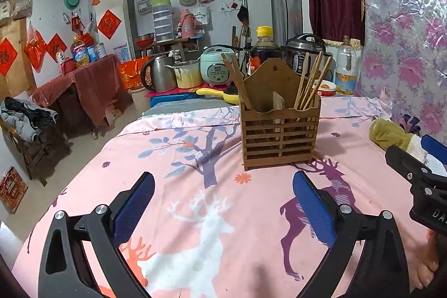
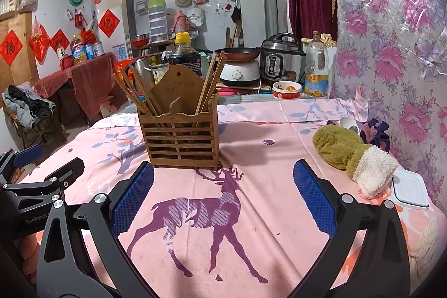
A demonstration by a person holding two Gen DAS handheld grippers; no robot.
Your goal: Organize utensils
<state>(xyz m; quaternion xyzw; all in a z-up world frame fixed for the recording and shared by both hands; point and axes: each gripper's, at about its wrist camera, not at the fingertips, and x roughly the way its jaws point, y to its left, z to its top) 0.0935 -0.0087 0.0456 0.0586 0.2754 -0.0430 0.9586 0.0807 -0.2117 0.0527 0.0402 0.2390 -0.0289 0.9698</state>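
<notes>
A slatted wooden utensil holder [image 1: 276, 136] [image 2: 181, 136] stands upright on the pink deer-print tablecloth [image 1: 181, 158] [image 2: 251, 144]. Several wooden chopsticks [image 1: 310, 82] [image 2: 134, 91] lean in its two compartments, some on each side. My left gripper [image 1: 223, 186] is open, low over the cloth and short of the holder, with nothing between its blue pads. My right gripper [image 2: 223, 177] is open too, just in front of the holder's base, empty. A spoon [image 2: 349, 124] lies by the wall behind a green plush mitt [image 2: 343, 149].
A white lidded box [image 2: 410, 186] sits at the table's right edge near the flowered wall [image 2: 391, 60]. Behind the table stand a soy sauce bottle [image 1: 264, 52], rice cookers [image 2: 280, 60], a kettle [image 1: 159, 73], an oil bottle [image 2: 315, 68] and a small bowl [image 2: 287, 89].
</notes>
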